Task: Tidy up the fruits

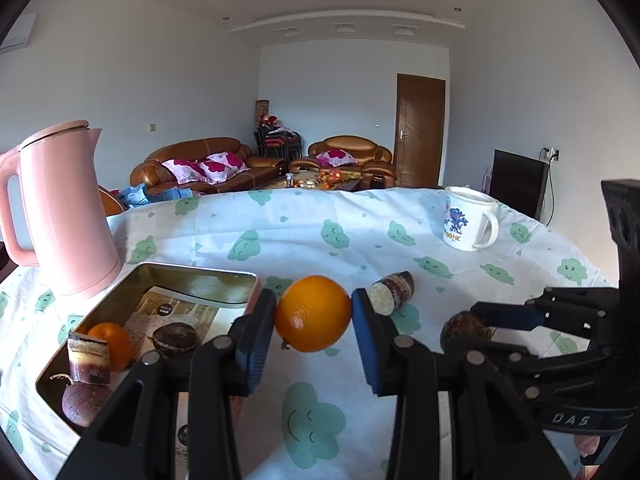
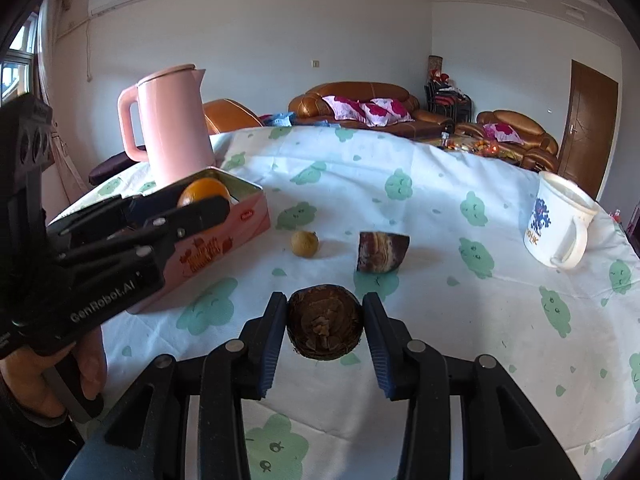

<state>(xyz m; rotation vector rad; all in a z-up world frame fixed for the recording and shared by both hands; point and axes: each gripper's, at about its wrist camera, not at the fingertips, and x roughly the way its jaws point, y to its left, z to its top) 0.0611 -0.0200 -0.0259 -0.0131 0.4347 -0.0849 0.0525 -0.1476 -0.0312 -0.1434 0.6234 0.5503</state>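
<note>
Cloud-print tablecloth [image 2: 440, 184] under pink kettle [image 2: 172, 128], sofas [image 2: 360, 104] behind.

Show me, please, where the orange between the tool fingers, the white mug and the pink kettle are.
orange [image 1: 313, 313], left wrist view, middle of its peel
white mug [image 2: 558, 220], right wrist view, its printed side
pink kettle [image 2: 176, 128], right wrist view, middle of its body

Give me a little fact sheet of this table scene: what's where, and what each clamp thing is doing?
Surface: table under a white cloth with green clouds
Left gripper: shut on an orange
Right gripper: shut on a dark brown round fruit
Tin box: holds another orange, sugarcane piece, two dark fruits
Loose on cloth: sugarcane chunk, small yellowish fruit
Also there: pink kettle, white mug
</note>
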